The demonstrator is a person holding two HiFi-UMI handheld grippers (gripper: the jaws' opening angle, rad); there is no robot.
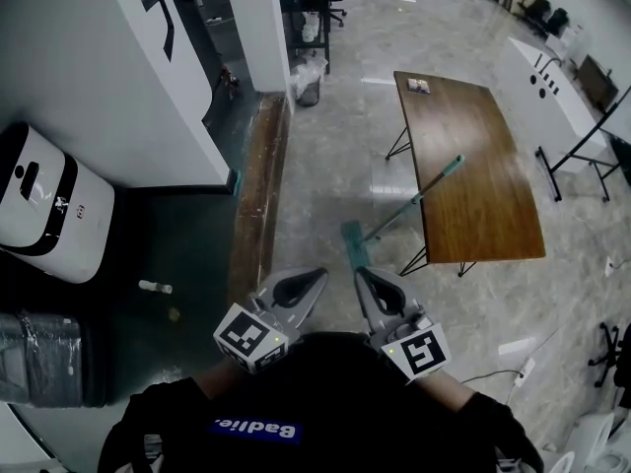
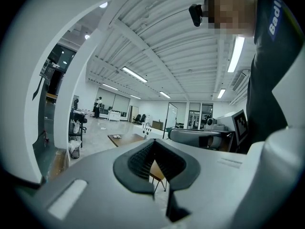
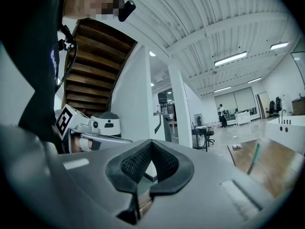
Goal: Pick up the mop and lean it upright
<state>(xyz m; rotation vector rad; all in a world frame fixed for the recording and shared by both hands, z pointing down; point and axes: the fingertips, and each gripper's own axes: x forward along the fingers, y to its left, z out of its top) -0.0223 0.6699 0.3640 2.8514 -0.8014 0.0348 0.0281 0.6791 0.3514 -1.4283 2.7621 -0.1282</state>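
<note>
My left gripper (image 1: 299, 286) and right gripper (image 1: 378, 286) sit low at centre frame, jaws pressed together on nothing. Just above them the mop (image 1: 404, 210) has its head on the floor (image 1: 330, 156), its handle slanting across the surface's (image 1: 483, 185) left edge.

Black top (image 1: 325, 392) with white-on-blue chest lettering (image 1: 253, 429).
</note>
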